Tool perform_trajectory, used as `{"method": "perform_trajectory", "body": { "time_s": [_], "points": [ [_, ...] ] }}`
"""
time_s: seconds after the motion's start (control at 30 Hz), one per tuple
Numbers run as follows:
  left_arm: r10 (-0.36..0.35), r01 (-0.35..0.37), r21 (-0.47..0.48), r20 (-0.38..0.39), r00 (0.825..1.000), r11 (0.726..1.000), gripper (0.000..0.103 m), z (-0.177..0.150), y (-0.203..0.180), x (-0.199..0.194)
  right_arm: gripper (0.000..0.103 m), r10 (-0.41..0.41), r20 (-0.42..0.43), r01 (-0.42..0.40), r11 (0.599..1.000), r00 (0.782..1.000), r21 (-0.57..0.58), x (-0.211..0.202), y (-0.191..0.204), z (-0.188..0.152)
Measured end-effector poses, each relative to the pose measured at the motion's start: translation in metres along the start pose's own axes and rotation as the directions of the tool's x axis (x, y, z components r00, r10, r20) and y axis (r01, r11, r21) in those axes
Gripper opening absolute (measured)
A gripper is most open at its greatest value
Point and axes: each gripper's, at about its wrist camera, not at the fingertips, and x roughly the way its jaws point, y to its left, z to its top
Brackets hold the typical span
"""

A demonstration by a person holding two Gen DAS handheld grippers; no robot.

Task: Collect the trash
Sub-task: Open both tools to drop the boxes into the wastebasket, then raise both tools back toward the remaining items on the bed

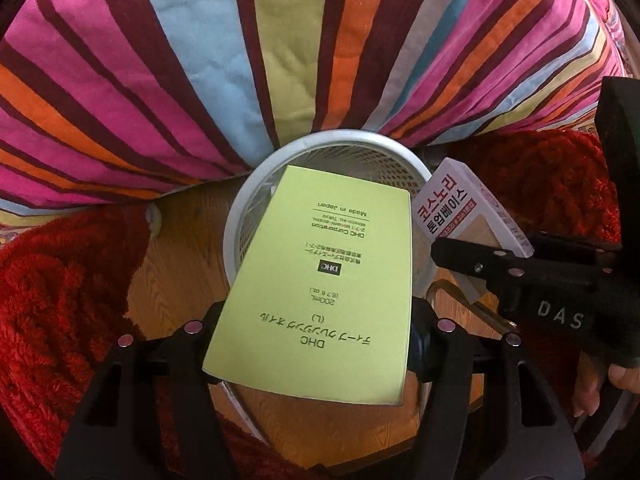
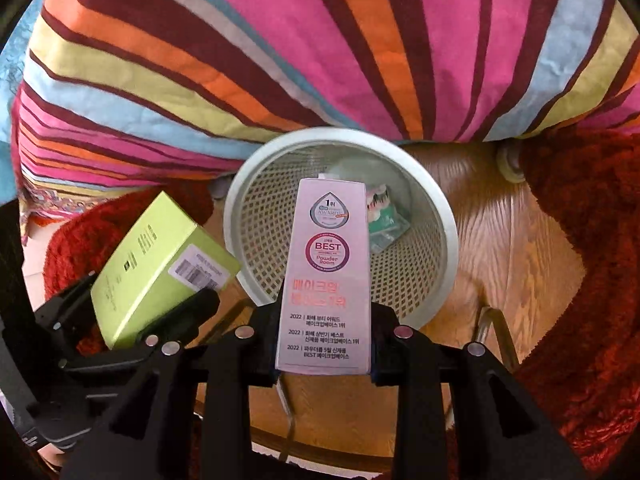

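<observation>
Both boxes are up in the air over the bin. The left claw (image 1: pixel 316 332) is pinching the lime-green box (image 1: pixel 320 280) by its near end, the far end reaching out over the rim of the white mesh wastebasket (image 1: pixel 240 204). Just to its right, the right claw (image 2: pixel 325 340) is pinching the tall pink-and-white box (image 2: pixel 326 276) the same way, its top end above the basket's open mouth.

The basket sits on the wood floor (image 2: pixel 500 248), tucked against the striped bedding (image 2: pixel 320 40), with a shaggy red rug (image 2: pixel 592 280) on either side. There's already something at the bottom — a greenish packet (image 2: pixel 384 220) and what looks like clear wrapping, though it's hard to make out through the mesh.

The step in hand looks like the drop. To do it well, I'd push each box further forward before letting go, so most of its length is past the rim; the green one especially is still largely short of the opening and could tip back onto the floor. Tilting the far ends down would let them slide in nose-first. Releasing one at a time seems wiser — the two boxes are close together and might knock each other aside.
</observation>
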Motion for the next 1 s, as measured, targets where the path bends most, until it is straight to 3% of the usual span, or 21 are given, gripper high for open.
{"method": "perform_trajectory", "body": {
  "time_s": [0.3, 0.33, 0.4, 0.5, 0.57, 0.87, 1.0],
  "points": [
    [-0.017, 0.015, -0.043, -0.058, 0.998, 0.999, 0.065, 0.004, 0.008, 0.010, 0.031, -0.014, -0.052, 0.014, 1.000, 0.999, 0.008, 0.012, -0.003, 0.002],
    [-0.013, 0.010, -0.047, -0.061, 0.998, 0.999, 0.068, 0.004, 0.009, 0.011, 0.034, -0.012, -0.057, 0.013, 1.000, 0.998, 0.010, 0.012, -0.002, 0.003],
    [0.004, -0.007, -0.057, -0.061, 0.998, 0.998, 0.074, 0.004, 0.012, 0.012, 0.051, -0.037, -0.057, 0.039, 0.999, 0.998, 0.026, 0.012, -0.006, 0.003],
    [-0.025, 0.020, -0.098, -0.044, 0.999, 0.995, 0.079, 0.005, 0.019, 0.009, 0.067, -0.019, -0.047, 0.022, 0.997, 0.999, 0.075, 0.011, -0.016, 0.004],
    [-0.025, 0.021, -0.113, -0.034, 0.999, 0.993, 0.081, 0.004, 0.023, 0.007, 0.072, -0.012, -0.036, 0.016, 0.996, 0.999, 0.091, 0.009, -0.019, 0.005],
    [-0.006, 0.005, -0.113, -0.012, 1.000, 0.994, 0.081, 0.001, 0.023, 0.001, 0.077, -0.005, -0.010, 0.006, 0.995, 1.000, 0.095, 0.004, -0.017, 0.003],
    [0.002, 0.000, -0.133, 0.017, 1.000, 0.991, 0.081, 0.001, 0.026, -0.006, 0.077, -0.014, 0.048, 0.010, 0.996, 0.999, 0.092, -0.008, -0.017, 0.002]
  ]
}}
